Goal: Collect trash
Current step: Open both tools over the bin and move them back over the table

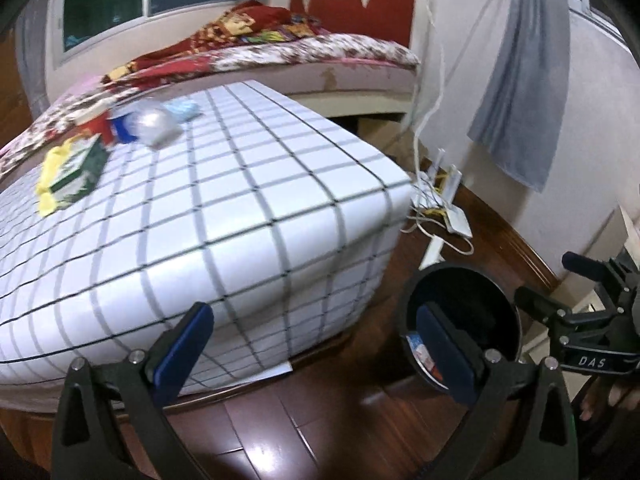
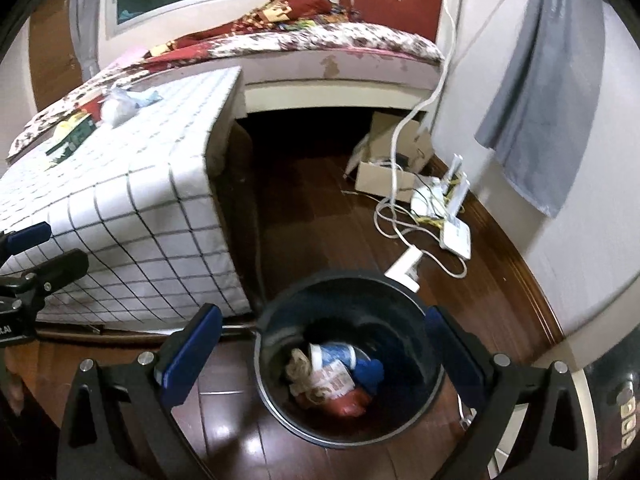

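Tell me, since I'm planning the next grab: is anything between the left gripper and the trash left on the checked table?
Nothing visible. The left gripper is open and empty; only bare checked cloth lies between it and the trash at the far corner.

Left gripper [image 1: 316, 350], right gripper [image 2: 324, 350]: black angular frames, blue pads [image 1: 182, 350], silver pivot screws [image 1: 137, 357], white "DAS" lettering on right one's side.

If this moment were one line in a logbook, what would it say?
left gripper: open, empty | right gripper: open above bin | bin: holds trash | table: wrappers left
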`<state>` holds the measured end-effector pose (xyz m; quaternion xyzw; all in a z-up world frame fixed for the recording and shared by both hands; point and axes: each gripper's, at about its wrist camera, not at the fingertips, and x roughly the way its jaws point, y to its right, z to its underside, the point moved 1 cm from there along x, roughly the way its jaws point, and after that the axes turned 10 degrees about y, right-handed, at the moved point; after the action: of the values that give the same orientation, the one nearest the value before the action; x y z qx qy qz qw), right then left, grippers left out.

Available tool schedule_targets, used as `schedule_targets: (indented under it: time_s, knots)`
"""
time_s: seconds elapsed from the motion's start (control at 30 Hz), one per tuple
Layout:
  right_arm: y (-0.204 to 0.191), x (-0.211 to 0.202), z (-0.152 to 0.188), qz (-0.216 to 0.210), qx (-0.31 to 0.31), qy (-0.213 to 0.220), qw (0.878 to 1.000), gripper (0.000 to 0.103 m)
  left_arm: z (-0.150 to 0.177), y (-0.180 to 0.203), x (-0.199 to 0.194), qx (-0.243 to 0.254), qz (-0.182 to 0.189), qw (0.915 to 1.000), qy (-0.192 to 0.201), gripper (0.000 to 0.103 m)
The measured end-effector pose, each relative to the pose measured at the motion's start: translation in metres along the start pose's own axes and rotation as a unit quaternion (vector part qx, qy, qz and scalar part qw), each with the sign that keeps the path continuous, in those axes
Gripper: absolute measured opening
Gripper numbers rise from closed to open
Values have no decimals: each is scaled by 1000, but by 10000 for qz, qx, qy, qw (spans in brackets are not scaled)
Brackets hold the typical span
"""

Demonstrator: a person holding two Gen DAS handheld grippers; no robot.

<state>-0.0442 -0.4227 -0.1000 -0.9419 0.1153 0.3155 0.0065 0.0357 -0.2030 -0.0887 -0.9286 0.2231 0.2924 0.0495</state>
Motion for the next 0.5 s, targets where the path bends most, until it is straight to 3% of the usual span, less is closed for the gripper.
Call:
schedule_targets:
  time_s: [0.23, 0.5]
  knots:
    - [-35, -1, -22, -221, -156, 309, 9992, 102, -3, -36, -13, -221, -348, 9991, 124, 102]
    - [-78, 10, -56, -592, -201, 590, 9963, 102, -18, -118, -28, -543, -1156, 9910, 387, 102]
